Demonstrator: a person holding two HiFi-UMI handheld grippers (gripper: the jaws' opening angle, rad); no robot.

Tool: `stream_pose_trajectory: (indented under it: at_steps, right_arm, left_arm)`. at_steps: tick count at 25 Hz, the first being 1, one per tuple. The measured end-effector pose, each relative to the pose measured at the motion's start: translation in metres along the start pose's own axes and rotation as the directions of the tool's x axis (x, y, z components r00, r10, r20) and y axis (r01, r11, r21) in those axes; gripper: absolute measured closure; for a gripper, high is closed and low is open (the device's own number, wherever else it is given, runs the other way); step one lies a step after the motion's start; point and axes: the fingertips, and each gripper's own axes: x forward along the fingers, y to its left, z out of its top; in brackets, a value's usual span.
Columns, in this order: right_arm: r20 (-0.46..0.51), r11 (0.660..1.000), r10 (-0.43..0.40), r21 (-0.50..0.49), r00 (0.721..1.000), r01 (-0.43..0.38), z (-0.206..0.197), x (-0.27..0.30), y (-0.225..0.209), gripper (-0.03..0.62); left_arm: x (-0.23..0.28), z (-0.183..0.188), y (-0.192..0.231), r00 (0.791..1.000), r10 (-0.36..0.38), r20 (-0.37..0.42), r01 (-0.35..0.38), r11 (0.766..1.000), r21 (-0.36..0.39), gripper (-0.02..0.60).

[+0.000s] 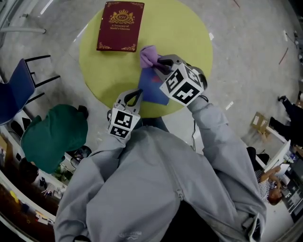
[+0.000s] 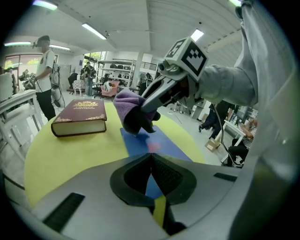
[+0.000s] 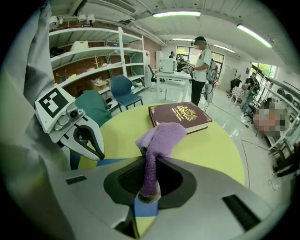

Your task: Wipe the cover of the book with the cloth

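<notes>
The cloth [image 3: 161,136] is pinched by the right claw [image 3: 148,160]; the left claw [image 2: 151,157] is pressed together, empty. The unheld book [image 3: 180,115] could be slid by wiping pressure.

Looks like an open lab or workshop floor, definitely not a home. Tall white shelving [image 3: 93,51] loaded with boxes, strip lights [image 3: 176,14] on a bare ceiling, polished grey floor [image 1: 246,56], work desks [image 3: 171,74] with gear, a person [image 3: 202,65] standing there, a blue chair [image 3: 124,91].
</notes>
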Motion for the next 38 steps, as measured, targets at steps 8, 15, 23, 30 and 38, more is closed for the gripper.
stream_pose_trajectory:
  at_steps: [8, 15, 23, 30, 38]
  right_arm:
    - [-0.115, 0.998, 0.048, -0.033, 0.992, -0.052, -0.009, 0.037, -0.009, 0.522]
    - [-0.19, 0.996, 0.058, -0.061, 0.98, -0.071, -0.018, 0.06, -0.01, 0.522]
    - [-0.218, 0.993, 0.055, -0.088, 0.974, -0.075, -0.022, 0.068, -0.008, 0.522]
    - [-0.248, 0.996, 0.026, -0.071, 0.968, -0.045, -0.042, 0.059, -0.011, 0.523]
    - [-0.302, 1.0, -0.014, -0.03, 0.953, 0.005, -0.088, 0.032, -0.018, 0.523]
  left_arm:
    - [0.012, -0.028, 0.001, 0.992, -0.052, -0.115, 0.046, 0.998, -0.049, 0.563]
    - [0.015, -0.041, 0.003, 0.984, -0.073, -0.165, 0.061, 0.995, -0.074, 0.563]
    - [0.018, -0.051, 0.002, 0.969, -0.075, -0.236, 0.064, 0.996, -0.054, 0.563]
    - [0.019, -0.052, 0.002, 0.967, -0.035, -0.252, 0.023, 0.999, -0.049, 0.565]
    - [0.018, -0.051, 0.0, 0.969, -0.015, -0.246, 0.007, 0.999, -0.036, 0.565]
